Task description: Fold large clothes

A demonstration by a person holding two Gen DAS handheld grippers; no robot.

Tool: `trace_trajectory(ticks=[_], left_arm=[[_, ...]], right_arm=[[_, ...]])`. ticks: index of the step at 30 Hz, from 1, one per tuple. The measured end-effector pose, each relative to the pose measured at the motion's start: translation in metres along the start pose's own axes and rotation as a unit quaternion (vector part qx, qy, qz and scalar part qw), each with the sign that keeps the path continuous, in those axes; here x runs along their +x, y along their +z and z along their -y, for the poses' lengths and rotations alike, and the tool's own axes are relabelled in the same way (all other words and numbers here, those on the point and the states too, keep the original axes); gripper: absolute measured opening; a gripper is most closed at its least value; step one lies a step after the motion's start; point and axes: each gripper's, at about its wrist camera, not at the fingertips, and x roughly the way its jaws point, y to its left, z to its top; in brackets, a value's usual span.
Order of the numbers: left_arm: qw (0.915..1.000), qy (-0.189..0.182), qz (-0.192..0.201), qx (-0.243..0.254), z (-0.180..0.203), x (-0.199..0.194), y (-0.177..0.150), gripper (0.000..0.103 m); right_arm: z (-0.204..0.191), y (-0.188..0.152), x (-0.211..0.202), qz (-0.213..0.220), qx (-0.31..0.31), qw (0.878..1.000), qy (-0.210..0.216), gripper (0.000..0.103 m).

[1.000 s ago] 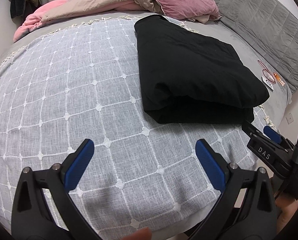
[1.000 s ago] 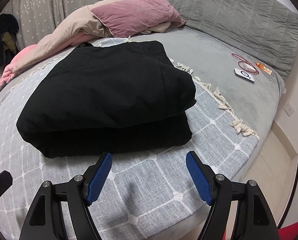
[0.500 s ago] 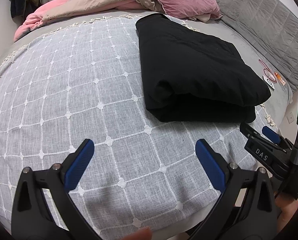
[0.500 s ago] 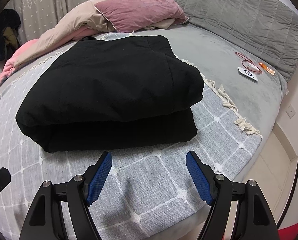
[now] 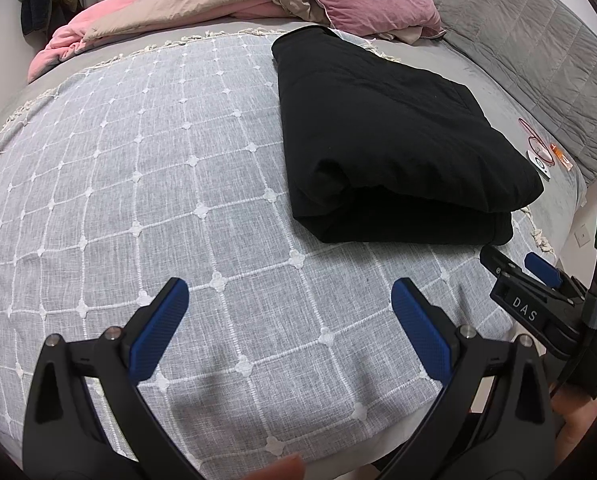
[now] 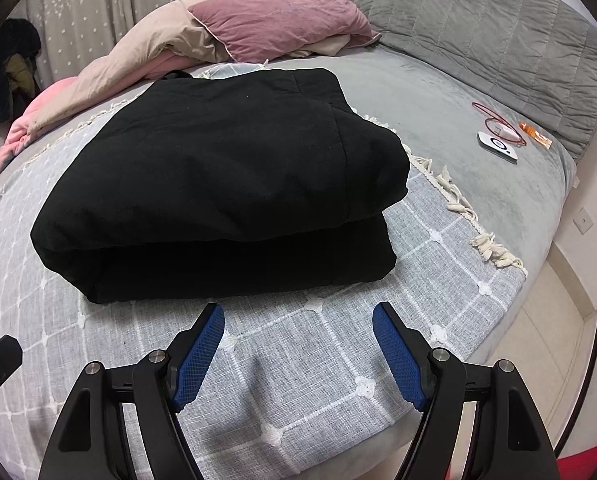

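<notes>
Black garment [image 6: 218,184], folded into a thick rectangular bundle, is what both grippers face, though neither touches it. The right gripper [image 6: 298,350] hangs low over the near edge of the bed with its blue pads spread wide and nothing between them; the bundle's near fold lies just beyond its fingertips, so it reads as released and backed off. The left gripper [image 5: 290,332] is likewise spread and empty, further to the left over bare blanket, well apart from the bundle, which sits far and right in its view [image 5: 386,140]. The right gripper's black body with its green light shows at that view's right edge. The garment rests on a grey checked blanket [image 5: 138,184] with a white fringe, near that blanket's right edge, probably because the blanket gives a flat, clean working surface on the bed. Its layers lie stacked with edges roughly aligned, so the folding looks finished or nearly so; empty jaws fit that judgement. Beyond it, at the far end, lie a pink pillow [image 6: 274,20] and a beige duvet [image 6: 138,56], against a grey quilted headboard [image 6: 478,24]. To the right, on the grey sheet, lie a small white device [image 6: 497,147] and a red cord [image 6: 494,120], well apart from the work.
</notes>
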Motion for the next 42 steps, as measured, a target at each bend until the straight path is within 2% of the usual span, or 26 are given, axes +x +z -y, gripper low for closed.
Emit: trace_trajectory(ticks=[42], left_arm=[[1.0000, 0.002, -0.006, 0.005, 0.0032, 0.0025, -0.0035, 0.101]], right_arm=[[-0.0014, -0.0035, 0.0037, -0.005, -0.003, 1.000, 0.001, 0.078]])
